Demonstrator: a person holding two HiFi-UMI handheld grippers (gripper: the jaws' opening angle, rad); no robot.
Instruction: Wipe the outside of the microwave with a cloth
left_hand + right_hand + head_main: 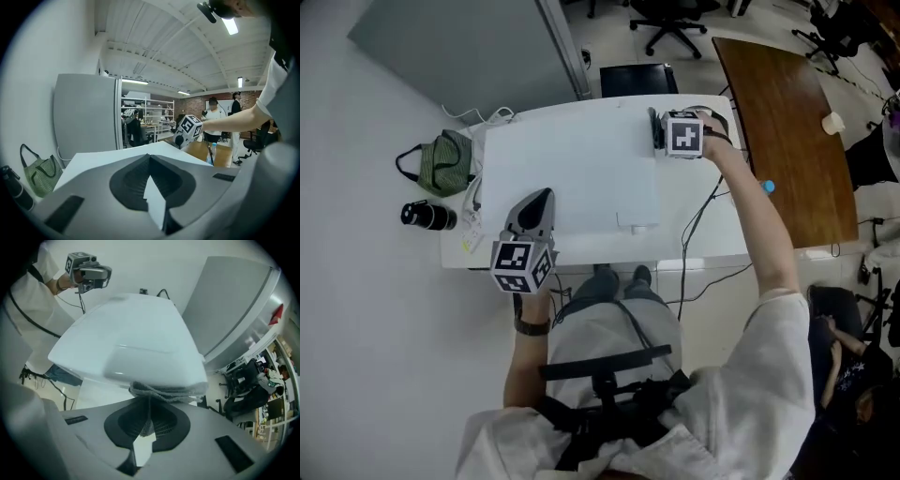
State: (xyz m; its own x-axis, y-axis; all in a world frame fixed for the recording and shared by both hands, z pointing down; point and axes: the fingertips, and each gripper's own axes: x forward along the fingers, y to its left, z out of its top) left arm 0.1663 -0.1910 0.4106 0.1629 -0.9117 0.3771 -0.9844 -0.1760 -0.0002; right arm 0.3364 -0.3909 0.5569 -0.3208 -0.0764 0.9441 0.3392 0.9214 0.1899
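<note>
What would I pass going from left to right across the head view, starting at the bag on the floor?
green bag → left claw → right claw, shut on the cloth → brown table

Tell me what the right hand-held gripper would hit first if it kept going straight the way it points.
The microwave. The right hand-held gripper is shut on the cloth, which looks pressed against the microwave's edge, so going straight on would probably only push the cloth harder into it.
</note>
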